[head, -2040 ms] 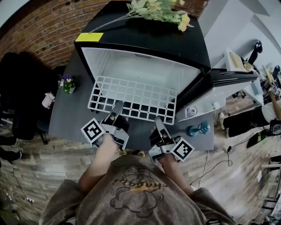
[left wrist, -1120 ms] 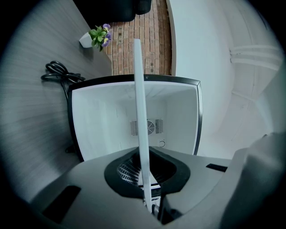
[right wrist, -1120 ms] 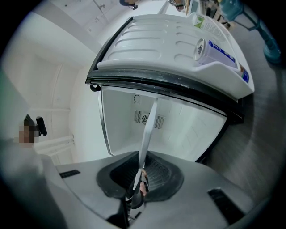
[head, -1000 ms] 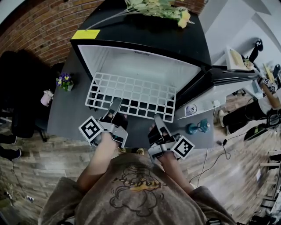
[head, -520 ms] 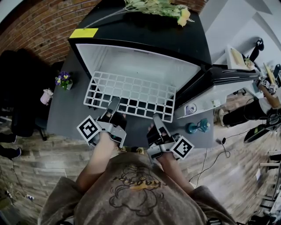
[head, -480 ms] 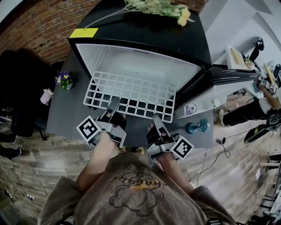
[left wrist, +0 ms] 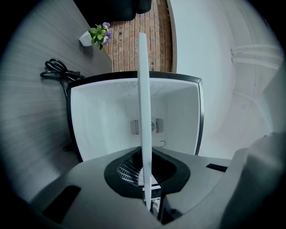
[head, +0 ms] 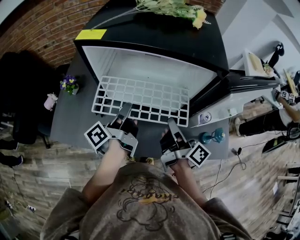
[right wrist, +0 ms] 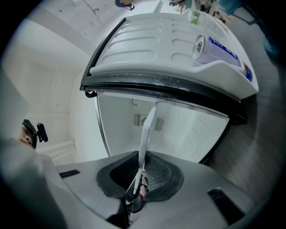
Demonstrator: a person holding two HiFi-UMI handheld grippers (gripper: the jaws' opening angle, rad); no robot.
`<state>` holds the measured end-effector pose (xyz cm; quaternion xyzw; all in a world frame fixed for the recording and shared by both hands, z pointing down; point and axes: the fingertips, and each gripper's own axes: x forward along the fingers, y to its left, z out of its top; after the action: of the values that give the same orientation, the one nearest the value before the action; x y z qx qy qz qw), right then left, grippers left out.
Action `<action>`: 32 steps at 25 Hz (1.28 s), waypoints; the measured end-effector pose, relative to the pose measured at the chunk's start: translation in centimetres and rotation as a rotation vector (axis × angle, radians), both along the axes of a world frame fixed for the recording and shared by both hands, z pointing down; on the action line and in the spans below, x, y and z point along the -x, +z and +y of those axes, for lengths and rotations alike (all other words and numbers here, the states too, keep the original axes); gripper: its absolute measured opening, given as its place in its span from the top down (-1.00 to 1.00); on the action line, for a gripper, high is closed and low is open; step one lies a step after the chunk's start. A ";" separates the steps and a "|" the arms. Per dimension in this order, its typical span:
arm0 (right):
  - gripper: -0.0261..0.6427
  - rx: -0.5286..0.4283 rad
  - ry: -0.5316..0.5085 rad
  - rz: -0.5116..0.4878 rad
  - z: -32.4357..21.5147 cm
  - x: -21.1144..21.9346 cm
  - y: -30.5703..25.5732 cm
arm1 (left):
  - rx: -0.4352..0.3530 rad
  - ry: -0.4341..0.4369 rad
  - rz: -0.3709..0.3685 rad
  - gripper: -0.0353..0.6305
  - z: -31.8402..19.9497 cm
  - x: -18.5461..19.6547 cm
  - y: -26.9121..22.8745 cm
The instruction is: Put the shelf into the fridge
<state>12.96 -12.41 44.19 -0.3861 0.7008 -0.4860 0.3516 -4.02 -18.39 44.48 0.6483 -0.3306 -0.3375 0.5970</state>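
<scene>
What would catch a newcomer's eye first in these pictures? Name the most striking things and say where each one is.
The white wire shelf stands out first, held level at the mouth of the open black fridge. The left gripper and right gripper are each clamped on its near edge. A bunch of flowers lies on the fridge's top, with a yellow note at its front left corner.

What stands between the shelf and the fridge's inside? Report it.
Nothing visible. The wire shelf, clamped at its near edge by the left claw and right claw, points at the open fridge, whose white inside looks bare; its door hangs open at the right.
</scene>
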 end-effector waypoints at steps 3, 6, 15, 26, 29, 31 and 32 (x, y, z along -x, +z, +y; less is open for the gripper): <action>0.81 0.008 0.001 -0.013 0.0 0.0 0.3 | 0.005 0.001 0.003 0.75 0.0 0.0 0.3; 0.82 0.013 0.011 -0.028 -0.1 0.0 0.6 | 0.010 0.003 0.009 0.75 -0.2 0.0 0.5; 0.82 0.014 0.008 -0.010 -0.9 0.2 0.7 | 0.016 -0.003 0.013 0.75 -1.3 0.1 0.7; 0.82 0.022 0.020 0.015 -2.5 -0.1 0.7 | 0.016 0.001 0.019 0.75 -3.0 -0.3 0.7; 0.82 0.021 0.024 0.021 -2.9 -0.2 0.7 | 0.017 0.002 0.018 0.75 -3.5 -0.4 0.7; 0.82 0.023 0.029 0.021 -3.2 -0.3 0.7 | 0.015 0.004 0.020 0.75 -3.8 -0.5 0.7; 0.82 0.025 0.032 0.021 -3.3 -0.4 0.8 | 0.015 0.005 0.020 0.75 -3.9 -0.5 0.7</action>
<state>13.32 -15.75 44.94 -0.4067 0.6921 -0.4850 0.3469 -3.51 -22.27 45.21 0.6412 -0.3253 -0.3401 0.6061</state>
